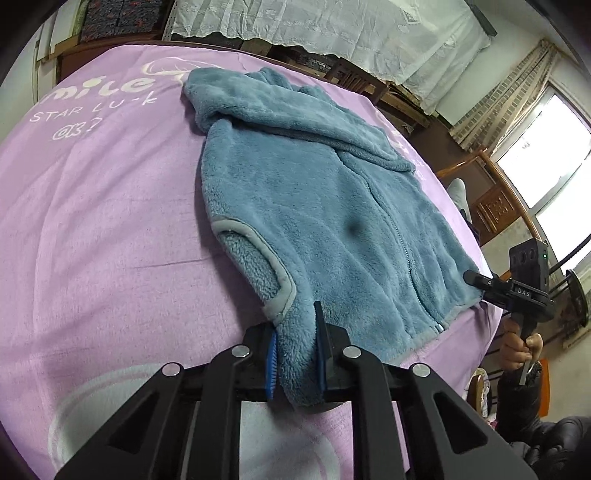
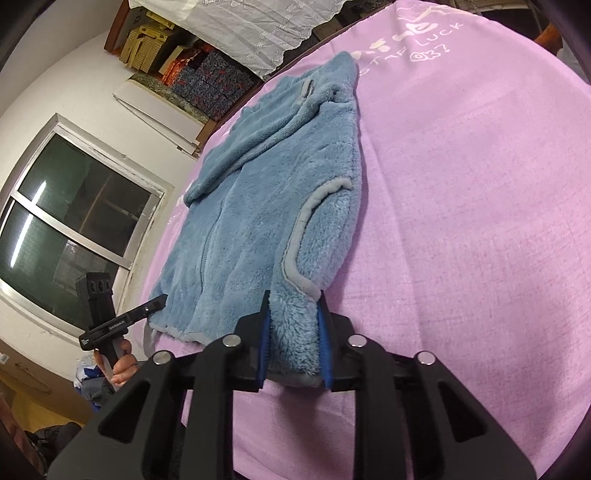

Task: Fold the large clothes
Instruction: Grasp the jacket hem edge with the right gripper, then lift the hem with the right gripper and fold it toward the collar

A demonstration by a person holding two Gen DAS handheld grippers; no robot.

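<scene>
Two grippers, left gripper (image 1: 295,354) and right gripper (image 2: 295,347), clamping blue fleece jacket (image 1: 314,206), lilac bedspread (image 1: 110,240), lace curtain (image 1: 332,33)

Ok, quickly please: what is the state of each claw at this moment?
Left claw: shut on the hem corner of the blue fleece zip jacket.
Right claw: shut on the other hem corner of the jacket.
</scene>
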